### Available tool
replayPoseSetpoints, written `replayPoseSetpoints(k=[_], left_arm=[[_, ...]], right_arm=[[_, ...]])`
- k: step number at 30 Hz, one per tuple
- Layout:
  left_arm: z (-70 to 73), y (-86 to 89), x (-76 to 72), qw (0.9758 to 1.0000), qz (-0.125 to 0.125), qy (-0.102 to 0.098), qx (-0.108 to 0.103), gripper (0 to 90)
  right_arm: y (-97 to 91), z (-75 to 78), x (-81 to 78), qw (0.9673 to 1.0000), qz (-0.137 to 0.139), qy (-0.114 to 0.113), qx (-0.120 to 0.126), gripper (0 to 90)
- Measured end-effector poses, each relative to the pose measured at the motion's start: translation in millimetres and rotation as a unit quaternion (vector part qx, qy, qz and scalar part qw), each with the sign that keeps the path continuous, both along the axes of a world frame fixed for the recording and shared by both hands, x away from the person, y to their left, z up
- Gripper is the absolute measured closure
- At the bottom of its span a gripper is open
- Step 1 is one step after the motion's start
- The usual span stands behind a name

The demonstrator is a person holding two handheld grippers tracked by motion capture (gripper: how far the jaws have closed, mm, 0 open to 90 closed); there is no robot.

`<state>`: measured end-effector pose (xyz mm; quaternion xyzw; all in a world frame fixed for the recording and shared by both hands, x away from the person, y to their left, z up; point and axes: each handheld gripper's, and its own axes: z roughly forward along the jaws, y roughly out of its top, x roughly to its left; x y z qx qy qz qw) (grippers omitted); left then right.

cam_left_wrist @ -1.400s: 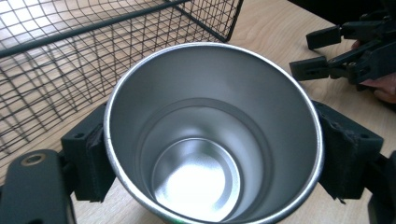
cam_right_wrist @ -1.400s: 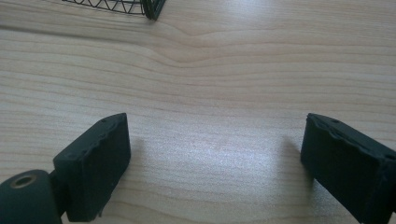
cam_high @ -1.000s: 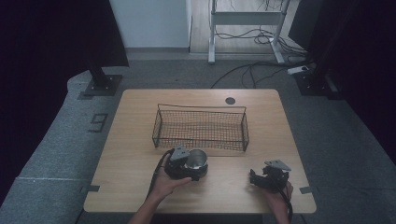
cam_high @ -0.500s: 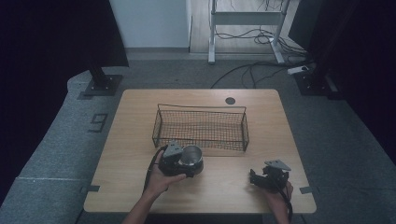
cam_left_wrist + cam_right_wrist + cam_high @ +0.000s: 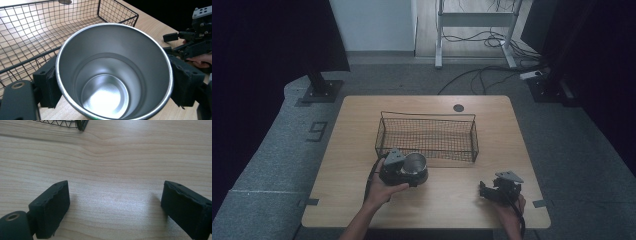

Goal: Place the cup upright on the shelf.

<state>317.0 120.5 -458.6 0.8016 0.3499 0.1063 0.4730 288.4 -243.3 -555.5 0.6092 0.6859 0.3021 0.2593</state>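
Two hand-held grippers are present at a light wooden table [image 5: 352, 150] with a smooth, fine-grained top. The left gripper [image 5: 398, 170] has its black padded jaws clamped on opposite sides of a stainless steel cup [image 5: 113, 72], a round, tapering vessel with a brushed interior, a bright rolled rim and a flat circular bottom; the cup stands mouth-up and nothing shows inside it. Seen from the high view, the cup [image 5: 414, 164] sits at the near left corner of a black wire basket [image 5: 427, 136], just outside its front wall; whether cup and basket touch cannot be determined. The basket is rectangular, of thin rod frame and fine mesh, resting near the table's centre, and its mesh floor shows bare wood beneath in the left gripper view [image 5: 30, 32]. The right gripper [image 5: 498, 189] is held low over the near right part of the table, well apart from the cup and basket; its own view shows the jaws spread wide with only wood grain between them, and a basket corner [image 5: 80, 125] at the top edge. A small dark round grommet [image 5: 458, 107] is set in the table's far edge. Cables [image 5: 482, 75] lie on the grey carpet beyond the table.
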Motion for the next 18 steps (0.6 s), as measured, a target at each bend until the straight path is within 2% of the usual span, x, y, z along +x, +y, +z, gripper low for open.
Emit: replayPoseSetpoints(k=[18], left_arm=[[12.8, 3.3, 6.8, 1.0, 0.001, -0.002, -0.009, 14.8]], right_arm=[[0.0, 0.0, 0.0, 1.0, 0.0, 0.0, 0.0, 8.3]])
